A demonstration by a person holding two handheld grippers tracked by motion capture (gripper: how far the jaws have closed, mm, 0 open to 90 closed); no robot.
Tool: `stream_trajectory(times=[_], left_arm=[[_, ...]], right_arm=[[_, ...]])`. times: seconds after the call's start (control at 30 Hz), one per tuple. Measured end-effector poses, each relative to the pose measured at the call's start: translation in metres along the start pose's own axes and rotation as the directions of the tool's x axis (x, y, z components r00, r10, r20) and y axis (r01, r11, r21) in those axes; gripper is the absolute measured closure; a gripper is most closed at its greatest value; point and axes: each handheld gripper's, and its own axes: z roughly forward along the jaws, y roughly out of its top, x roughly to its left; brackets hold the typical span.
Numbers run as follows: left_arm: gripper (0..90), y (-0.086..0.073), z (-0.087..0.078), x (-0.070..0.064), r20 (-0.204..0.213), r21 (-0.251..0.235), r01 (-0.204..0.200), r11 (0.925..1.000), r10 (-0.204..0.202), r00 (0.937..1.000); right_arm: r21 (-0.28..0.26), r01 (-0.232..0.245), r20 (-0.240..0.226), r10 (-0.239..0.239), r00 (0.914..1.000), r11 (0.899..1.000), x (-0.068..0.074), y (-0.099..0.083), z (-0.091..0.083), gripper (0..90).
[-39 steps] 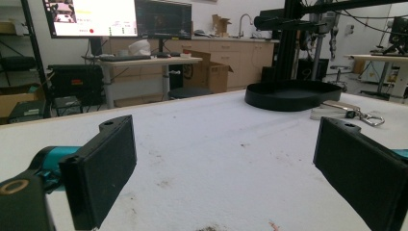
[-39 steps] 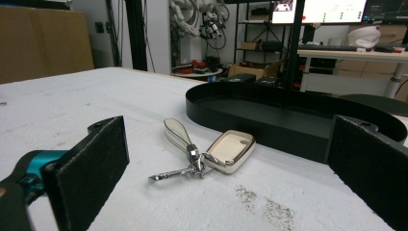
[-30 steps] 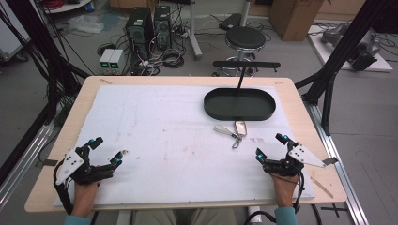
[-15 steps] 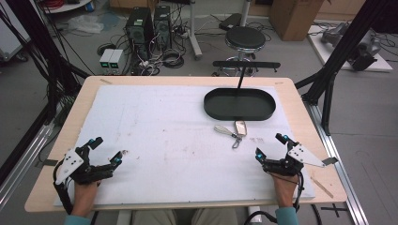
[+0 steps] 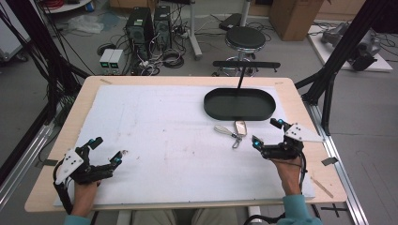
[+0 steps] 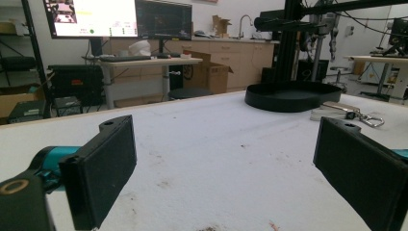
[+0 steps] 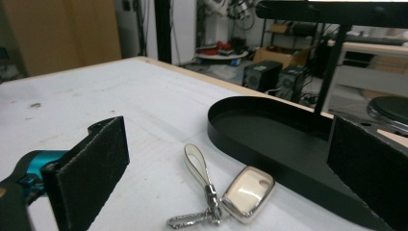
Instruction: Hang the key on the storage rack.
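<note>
while both grippers rest low on the white mat, the thing nearest to any jaws is the key fob with its strap and metal clip, lying just off the near rim of the black oval tray, toward the far right part of the table

the right gripper sits at the right edge of the mat, jaws spread wide and holding nothing; in the right gripper view the key fob lies straight ahead between the two pads, low in the frame and close, with the strap running away from the clip toward the middle of the mat and the tray just behind. from above, the fob's long axis points roughly toward the tray's near wall, while the strap angles off to its left, the two meeting at the clip like a shallow v

the left gripper is well apart, near the left front corner of the mat, jaws also wide and empty; in the left gripper view the key fob is only a small shape far off by the tray

so the right hand is plainly the nearer one. my reading is that a pick would need the jaws to go forward and slightly left, and to close across the fob's narrow width, not along its length, minding the tray wall right behind it
</note>
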Motion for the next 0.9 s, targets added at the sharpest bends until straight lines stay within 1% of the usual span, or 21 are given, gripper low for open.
stream_trajectory(times=[0.03, 0.1, 0.2, 0.23, 0.3, 0.37, 0.4, 0.43, 0.47, 0.5, 0.53, 0.57, 0.6, 0.63, 0.67, 0.7, 0.73, 0.8, 0.83, 0.87, 0.9], left_arm=[[8.2, 0.000, 0.000, 0.000, 0.000, -0.001, 0.001, 1.0000, -0.001, 1.0000], [8.2, 0.000, 0.000, 0.000, 0.000, 0.000, 0.001, 1.0000, -0.001, 1.0000], [8.2, 0.000, 0.000, 0.000, 0.000, 0.000, 0.002, 1.0000, -0.002, 1.0000], [8.2, 0.000, 0.000, 0.000, 0.000, 0.000, 0.001, 1.0000, -0.001, 1.0000], [8.2, 0.000, 0.000, 0.000, 0.000, 0.000, 0.002, 1.0000, -0.002, 1.0000], [8.2, 0.000, 0.000, 0.000, 0.000, 0.000, 0.002, 1.0000, -0.002, 1.0000], [8.2, 0.000, 0.000, 0.000, 0.000, 0.000, 0.002, 1.0000, -0.002, 1.0000], [8.2, 0.000, 0.000, 0.000, -0.001, 0.001, 0.002, 1.0000, -0.002, 1.0000], [8.2, 0.000, 0.000, 0.000, 0.000, 0.001, 0.002, 1.0000, -0.002, 1.0000], [8.2, 0.000, 0.000, 0.000, 0.000, 0.001, 0.003, 1.0000, -0.003, 1.0000], [8.2, 0.000, 0.000, 0.000, 0.000, 0.001, 0.003, 1.0000, -0.003, 1.0000], [8.2, 0.000, 0.000, 0.000, 0.000, 0.001, 0.002, 1.0000, -0.002, 1.0000], [8.2, 0.000, 0.000, 0.000, 0.000, 0.001, 0.002, 1.0000, -0.002, 1.0000], [8.2, 0.000, 0.000, 0.000, 0.000, 0.000, 0.003, 1.0000, -0.003, 1.0000], [8.2, 0.000, 0.000, 0.000, 0.001, 0.002, 0.003, 1.0000, -0.003, 1.0000], [8.2, 0.000, 0.000, 0.000, 0.000, 0.001, 0.004, 1.0000, -0.004, 1.0000], [8.2, 0.000, 0.000, 0.000, 0.000, 0.001, 0.004, 1.0000, -0.004, 1.0000], [8.2, 0.000, 0.000, 0.000, 0.000, 0.002, 0.003, 1.0000, -0.003, 1.0000], [8.2, 0.000, 0.000, 0.000, 0.000, 0.002, 0.004, 1.0000, -0.004, 1.0000], [8.2, 0.000, 0.000, 0.000, 0.000, 0.001, 0.004, 1.0000, -0.004, 1.0000], [8.2, 0.000, 0.000, 0.000, 0.000, 0.000, 0.004, 1.0000, -0.004, 1.0000]], right_arm=[[0.011, 0.003, -0.012, -0.003, 0.9999, 1.000, -0.001, 0.003, 0.003, 0.7], [0.054, 0.009, -0.043, -0.006, 0.9991, 0.999, -0.004, 0.013, 0.012, 0.7], [0.120, 0.039, -0.078, -0.029, 0.9965, 0.992, -0.008, 0.023, 0.026, 0.7], [0.141, 0.039, -0.090, -0.027, 0.9956, 0.989, -0.008, 0.025, 0.030, 0.7], [0.189, 0.062, -0.116, -0.041, 0.9924, 0.980, -0.009, 0.030, 0.041, 0.7], [0.243, 0.093, -0.136, -0.061, 0.9889, 0.966, -0.008, 0.033, 0.051, 0.7], [0.243, 0.093, -0.136, -0.061, 0.9889, 0.966, -0.008, 0.033, 0.051, 0.7], [0.272, 0.108, -0.156, -0.067, 0.9855, 0.956, -0.008, 0.037, 0.059, 0.7], [0.272, 0.108, -0.156, -0.067, 0.9855, 0.956, -0.008, 0.037, 0.059, 0.7], [0.285, 0.114, -0.168, -0.067, 0.9835, 0.952, -0.008, 0.038, 0.063, 0.7], [0.310, 0.132, -0.186, -0.076, 0.9795, 0.942, -0.008, 0.039, 0.070, 0.7], [0.326, 0.146, -0.197, -0.084, 0.9767, 0.934, -0.009, 0.040, 0.073, 0.7], [0.338, 0.156, -0.205, -0.089, 0.9748, 0.928, -0.009, 0.041, 0.076, 0.7], [0.346, 0.158, -0.213, -0.087, 0.9732, 0.925, -0.009, 0.041, 0.079, 0.7], [0.362, 0.159, -0.222, -0.080, 0.9716, 0.918, -0.009, 0.041, 0.083, 1.0], [0.382, 0.172, -0.233, -0.085, 0.9688, 0.908, -0.009, 0.041, 0.086, 1.1], [0.405, 0.188, -0.242, -0.093, 0.9657, 0.895, -0.008, 0.041, 0.090, 1.1], [0.447, 0.202, -0.261, -0.088, 0.9612, 0.871, -0.007, 0.040, 0.097, 1.7], [0.468, 0.204, -0.266, -0.083, 0.9604, 0.860, -0.007, 0.040, 0.100, 4.3], [0.485, 0.219, -0.280, -0.087, 0.9560, 0.847, -0.008, 0.039, 0.104, 4.6], [0.485, 0.219, -0.280, -0.087, 0.9560, 0.847, -0.008, 0.039, 0.104, 4.6]])
